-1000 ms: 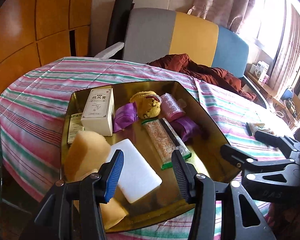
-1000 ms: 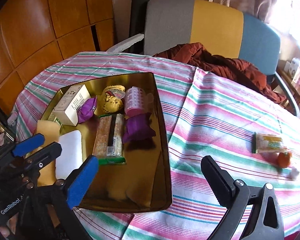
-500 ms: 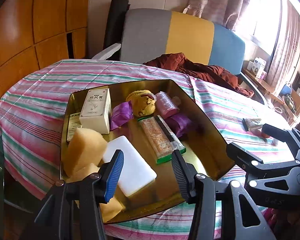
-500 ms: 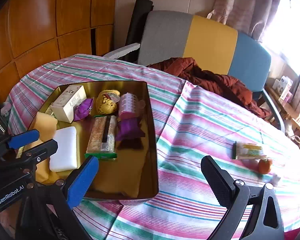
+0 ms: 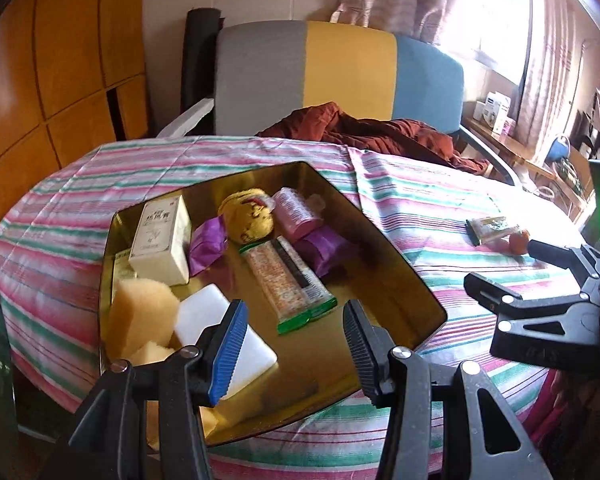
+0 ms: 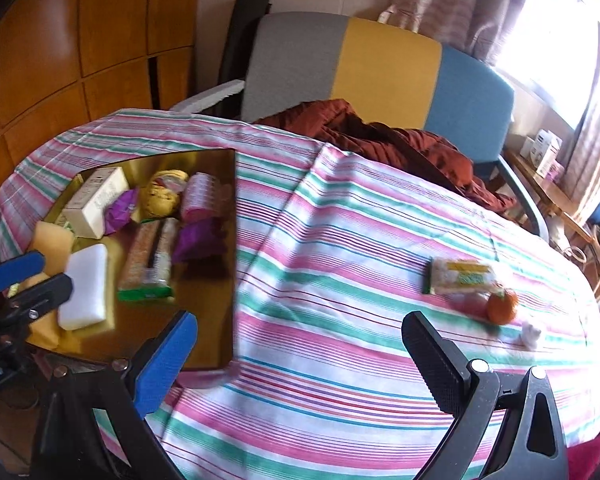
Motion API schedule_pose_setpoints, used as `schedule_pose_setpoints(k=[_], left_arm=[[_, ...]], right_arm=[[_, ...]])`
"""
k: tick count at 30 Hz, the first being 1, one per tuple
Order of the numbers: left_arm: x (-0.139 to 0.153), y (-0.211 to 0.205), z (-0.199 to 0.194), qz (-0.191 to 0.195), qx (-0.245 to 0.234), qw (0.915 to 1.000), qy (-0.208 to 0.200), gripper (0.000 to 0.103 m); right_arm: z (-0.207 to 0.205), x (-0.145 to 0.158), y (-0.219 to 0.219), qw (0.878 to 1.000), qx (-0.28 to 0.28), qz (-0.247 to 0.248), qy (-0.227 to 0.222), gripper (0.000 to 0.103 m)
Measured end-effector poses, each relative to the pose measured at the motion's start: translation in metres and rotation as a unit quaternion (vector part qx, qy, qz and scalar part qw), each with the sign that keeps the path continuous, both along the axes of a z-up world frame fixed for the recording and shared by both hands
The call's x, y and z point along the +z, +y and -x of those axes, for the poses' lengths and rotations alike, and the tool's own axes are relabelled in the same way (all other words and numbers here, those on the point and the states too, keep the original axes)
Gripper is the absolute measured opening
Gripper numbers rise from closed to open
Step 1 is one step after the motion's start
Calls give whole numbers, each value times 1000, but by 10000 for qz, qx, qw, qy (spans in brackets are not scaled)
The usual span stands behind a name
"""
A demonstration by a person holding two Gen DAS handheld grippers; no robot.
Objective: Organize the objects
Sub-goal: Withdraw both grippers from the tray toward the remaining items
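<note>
Mostly done: gold tray [image 5: 396,248] near table's left edge holds many items; snack packet [image 6: 462,276], orange [image 6: 502,307] left near right edge. Left gripper [image 5: 294,334], right gripper [image 6: 300,356] spread apart, empty.

A round tabletop [image 6: 340,360] carries everything, covered by a cloth striped in pink, green and white that hangs over its edge. On the left of it lies a gold tray [image 5: 380,224], its rim flat on the cloth. Well apart from the tray, toward the right edge, a snack packet [image 6: 462,276] lies flat on the stripes. Just beside the packet sits a small orange [image 6: 502,307], and near that a little white thing [image 6: 531,334], too small to make out. A rust-red cloth [image 6: 380,136] lies bunched at the far edge.
</note>
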State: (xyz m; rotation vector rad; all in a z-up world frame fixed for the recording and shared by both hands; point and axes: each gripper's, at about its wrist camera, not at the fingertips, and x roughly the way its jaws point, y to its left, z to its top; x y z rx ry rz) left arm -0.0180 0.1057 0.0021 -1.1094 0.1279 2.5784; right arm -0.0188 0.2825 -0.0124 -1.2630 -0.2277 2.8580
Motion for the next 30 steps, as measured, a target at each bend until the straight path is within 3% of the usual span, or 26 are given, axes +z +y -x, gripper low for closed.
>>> schedule_pose_setpoints(k=[15, 30], left_arm=[[11, 55, -3, 219, -711, 9969, 244, 50], [7, 123, -10, 427, -1470, 9881, 167, 50]], right_arm=[[8, 8, 126, 9926, -1200, -117, -154, 103], [18, 3, 292, 9604, -2774, 122, -243, 103]])
